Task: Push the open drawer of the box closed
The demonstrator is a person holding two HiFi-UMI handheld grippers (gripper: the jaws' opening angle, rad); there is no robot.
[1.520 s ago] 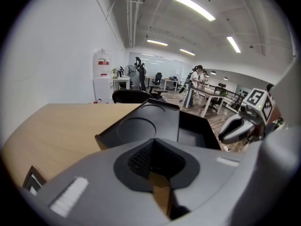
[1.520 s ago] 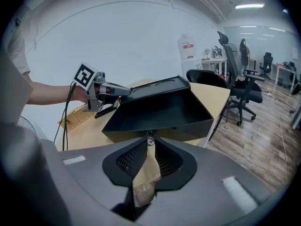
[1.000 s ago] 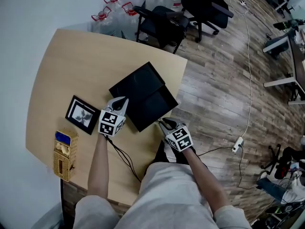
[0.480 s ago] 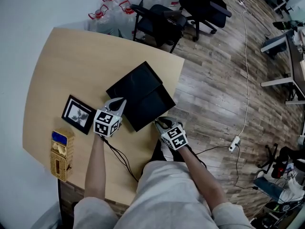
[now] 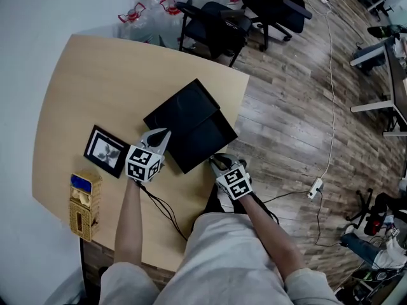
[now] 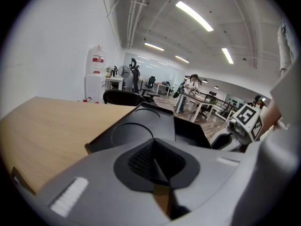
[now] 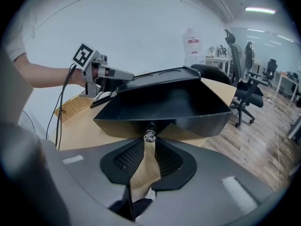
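Note:
A black box (image 5: 180, 108) lies on the wooden table (image 5: 89, 88) with its drawer (image 5: 208, 140) pulled out toward the table's near right edge. My left gripper (image 5: 163, 135) is shut, with its tips by the box's near left corner (image 6: 123, 134). My right gripper (image 5: 215, 162) is also shut and sits at the drawer front. In the right gripper view its tips (image 7: 149, 144) touch the small shiny knob (image 7: 150, 136) under the drawer front (image 7: 160, 108). The left gripper (image 7: 101, 74) shows there beside the box.
A framed picture (image 5: 105, 151) and a wicker holder (image 5: 84, 205) sit left of the left gripper. The table edge (image 5: 236, 110) runs close by the drawer. Black office chairs (image 5: 216, 24) and water jugs (image 5: 147, 14) stand beyond the table. A cable and power strip (image 5: 316, 187) lie on the floor.
The right gripper has edged slightly up toward the drawer front. The left gripper stays at the box corner, and the drawer looks equally far out.

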